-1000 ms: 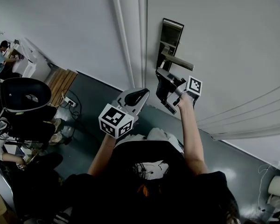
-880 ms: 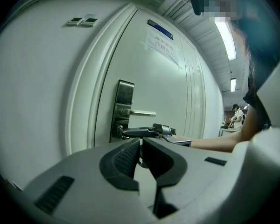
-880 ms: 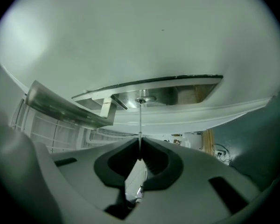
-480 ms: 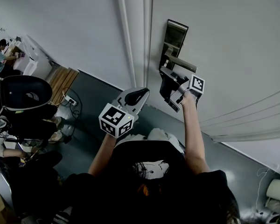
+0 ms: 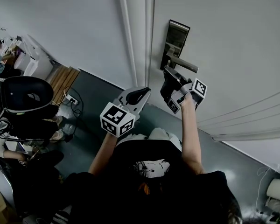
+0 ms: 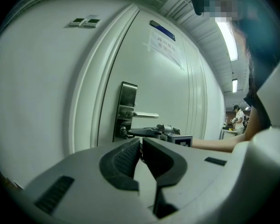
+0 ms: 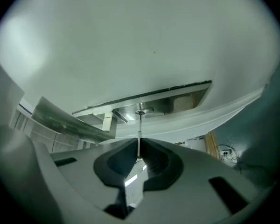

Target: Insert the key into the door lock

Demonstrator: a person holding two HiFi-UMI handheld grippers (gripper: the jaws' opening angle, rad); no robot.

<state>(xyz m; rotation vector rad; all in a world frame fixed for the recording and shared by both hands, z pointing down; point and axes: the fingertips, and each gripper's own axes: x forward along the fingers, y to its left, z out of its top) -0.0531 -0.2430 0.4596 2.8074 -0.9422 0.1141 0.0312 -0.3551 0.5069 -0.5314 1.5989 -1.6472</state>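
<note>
At the far left, well clear of the work, stands a black office chair (image 5: 25, 94) on the grey floor. Next comes the left hand-held gripper (image 5: 140, 94), held back from the wall with its jaws drawn together on nothing; in its own view (image 6: 141, 143) only a hairline gap shows between the dark pads. Past the white door frame (image 5: 136, 36) is the white door (image 5: 233, 31) with its tall brushed-steel lock plate (image 5: 176, 40) and, across it, the steel lever handle (image 5: 183, 64). Just under that lever sits the right hand-held gripper (image 5: 169, 74), clamped on a thin silver metal key (image 7: 139, 129). The key's blade runs straight out from between the jaws (image 7: 139, 147), its long axis in line with the gripper and pointing squarely at the round keyhole cylinder (image 7: 141, 110) set in the plate below the lever. The tip reaches the cylinder's face; how deep it sits, if at all, cannot be told. The right hand is plainly the nearer one and the working one. As I judge it, the coming push should go straight along the blade's own line, since any tilt would likely bind the key at the mouth.
</note>
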